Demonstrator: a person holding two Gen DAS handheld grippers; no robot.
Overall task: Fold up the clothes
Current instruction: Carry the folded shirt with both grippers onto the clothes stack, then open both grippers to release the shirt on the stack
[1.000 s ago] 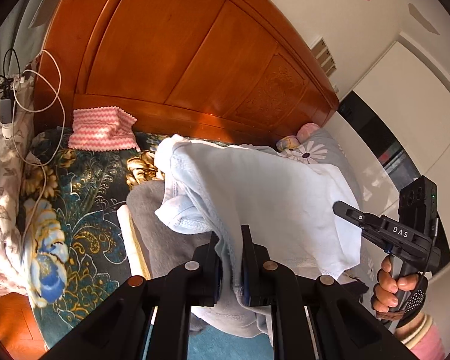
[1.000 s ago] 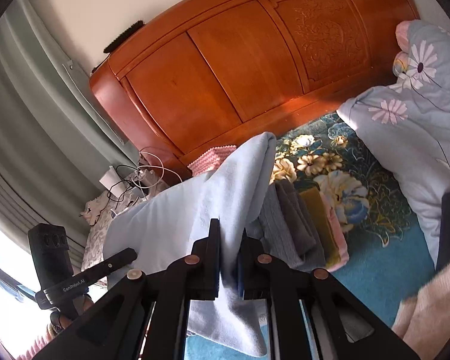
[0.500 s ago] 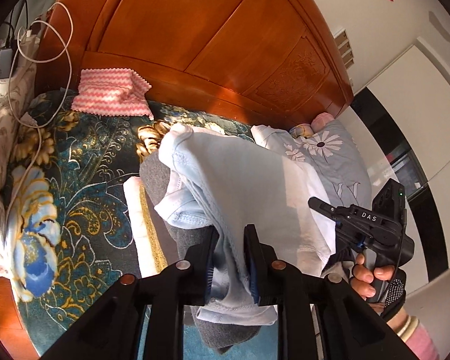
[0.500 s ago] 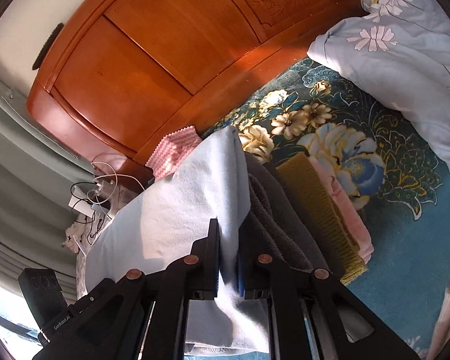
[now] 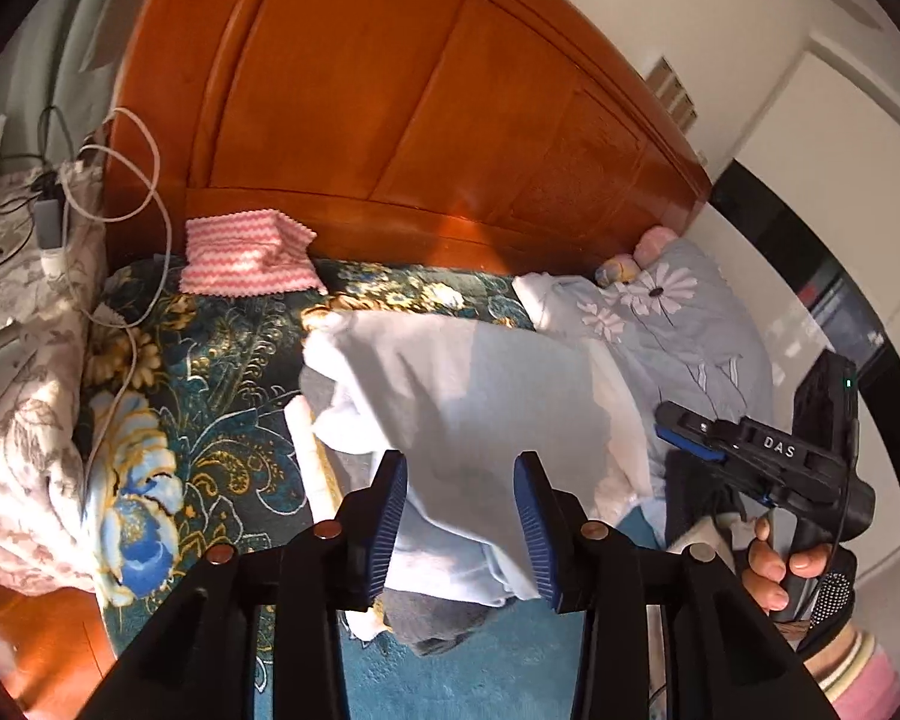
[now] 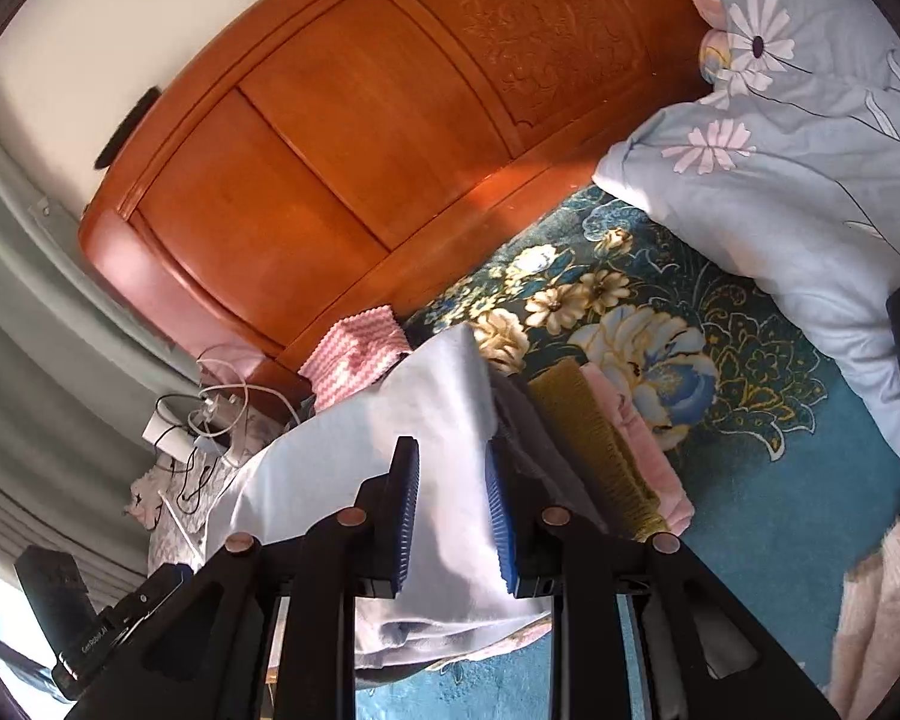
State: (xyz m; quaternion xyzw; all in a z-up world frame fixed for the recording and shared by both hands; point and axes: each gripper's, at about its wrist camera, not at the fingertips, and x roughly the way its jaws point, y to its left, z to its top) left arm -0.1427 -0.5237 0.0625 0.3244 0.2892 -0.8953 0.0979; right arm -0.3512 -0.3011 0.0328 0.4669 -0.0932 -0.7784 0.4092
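A light-blue garment (image 5: 468, 384) lies draped over a stack of folded clothes on the bed. Grey (image 6: 525, 420), mustard (image 6: 588, 438) and pink (image 6: 636, 432) layers show beneath it. My left gripper (image 5: 459, 459) has its jaws opening; the garment's near edge lies between the blue pads, which stand clear of it. My right gripper (image 6: 448, 444) is also opening, with the same cloth (image 6: 438, 396) loose between its pads. In the left wrist view a hand holds the right gripper (image 5: 669, 420) at the garment's right side.
A wooden headboard (image 5: 426, 120) stands behind the bed. A pink zigzag cloth (image 5: 246, 258) lies at its foot. A flowered pillow (image 6: 798, 168) sits at the right, white cables (image 5: 144, 192) and a charger at the left. The floral bedspread (image 5: 210, 372) surrounds the stack.
Both grippers were shut on the light-blue garment and now stand parted. The garment has come down onto the stack, and the right gripper has sunk with it.
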